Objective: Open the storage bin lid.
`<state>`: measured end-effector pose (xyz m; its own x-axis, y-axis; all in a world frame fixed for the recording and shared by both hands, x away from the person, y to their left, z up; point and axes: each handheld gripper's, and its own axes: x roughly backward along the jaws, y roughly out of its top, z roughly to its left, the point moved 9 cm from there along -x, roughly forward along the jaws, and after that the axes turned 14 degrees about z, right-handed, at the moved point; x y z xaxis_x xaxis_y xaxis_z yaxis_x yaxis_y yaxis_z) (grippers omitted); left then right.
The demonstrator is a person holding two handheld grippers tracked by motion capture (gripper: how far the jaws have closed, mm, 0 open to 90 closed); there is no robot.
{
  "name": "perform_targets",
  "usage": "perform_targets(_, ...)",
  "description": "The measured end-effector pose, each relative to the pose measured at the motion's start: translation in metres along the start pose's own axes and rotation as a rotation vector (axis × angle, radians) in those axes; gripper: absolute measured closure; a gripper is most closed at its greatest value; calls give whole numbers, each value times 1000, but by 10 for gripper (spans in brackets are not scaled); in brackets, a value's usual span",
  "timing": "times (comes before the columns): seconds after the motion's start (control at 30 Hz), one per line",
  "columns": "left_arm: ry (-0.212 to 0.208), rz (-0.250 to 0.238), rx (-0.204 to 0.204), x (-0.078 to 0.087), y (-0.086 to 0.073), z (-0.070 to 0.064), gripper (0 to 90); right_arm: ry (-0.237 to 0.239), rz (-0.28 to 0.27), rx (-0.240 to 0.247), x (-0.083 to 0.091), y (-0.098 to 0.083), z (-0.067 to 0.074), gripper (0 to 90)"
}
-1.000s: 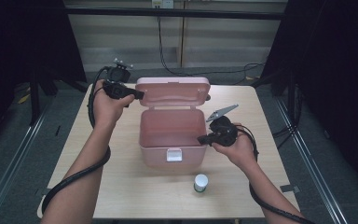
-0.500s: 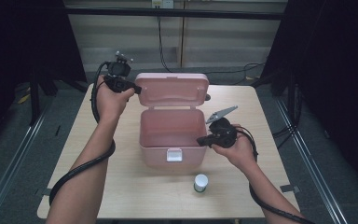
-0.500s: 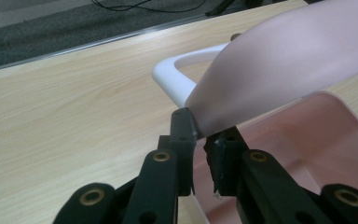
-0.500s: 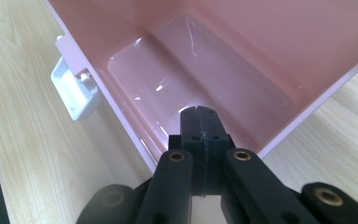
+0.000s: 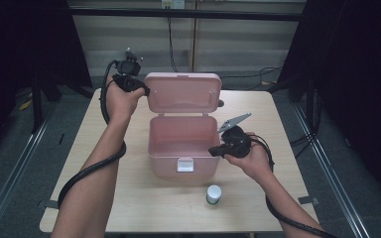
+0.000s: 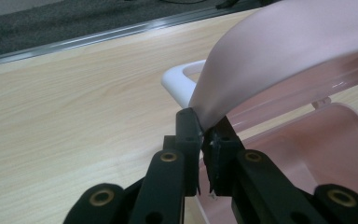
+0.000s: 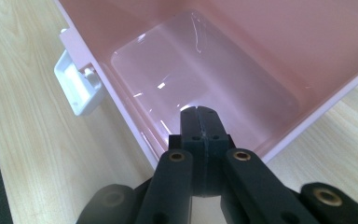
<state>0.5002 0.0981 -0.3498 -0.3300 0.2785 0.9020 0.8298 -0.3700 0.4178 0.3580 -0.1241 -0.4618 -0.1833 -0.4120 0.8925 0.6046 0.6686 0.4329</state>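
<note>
I have the pink box (image 5: 181,148) sitting mid-tabletop (image 5: 104,198), its lid (image 5: 182,92) stood up on the hinge at the far side, so the opening part looks done to me. My left gripper (image 6: 204,128) has just been closing its fingers (image 6: 188,128) and they now pinch the lid's left edge, the pink rim caught between the pads, with the white handle (image 6: 179,79) just past it; in the high view that gripper (image 5: 141,90) is up at the lid's corner. My right gripper (image 7: 200,114) is clenched on nothing, fingers pressed together, poised over the box's right rim and looking down into a bare interior; the white latch (image 7: 77,88) hangs loose on the front wall. From above it (image 5: 213,151) sits just at that rim. A small white-capped bottle (image 5: 213,194) stands on the tabletop in front of the box, apart from both hands. My reading: the lid is held up and nothing is inside yet, so what's left is probably loading the bottle and shutting the lid, or simply lowering and latching it.
</note>
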Motion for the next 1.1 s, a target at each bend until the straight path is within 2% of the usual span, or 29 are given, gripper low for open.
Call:
perform_targets(0.23,-4,9,22,-1,3,0,856,-3,15,12,0,-1,2,900)
perform_targets(0.47,14,11,20,-4,8,1,861,-12,20,23,0,-1,2,900)
perform_targets(0.9,9,16,36,-9,17,5,864,-15,29,37,-4,0,2,900)
perform_targets(1.0,8,16,36,-10,18,6,863,-24,46,38,-7,-1,1,900)
perform_targets(1.1,9,19,40,-12,21,6,864,-23,38,40,-7,-1,1,900)
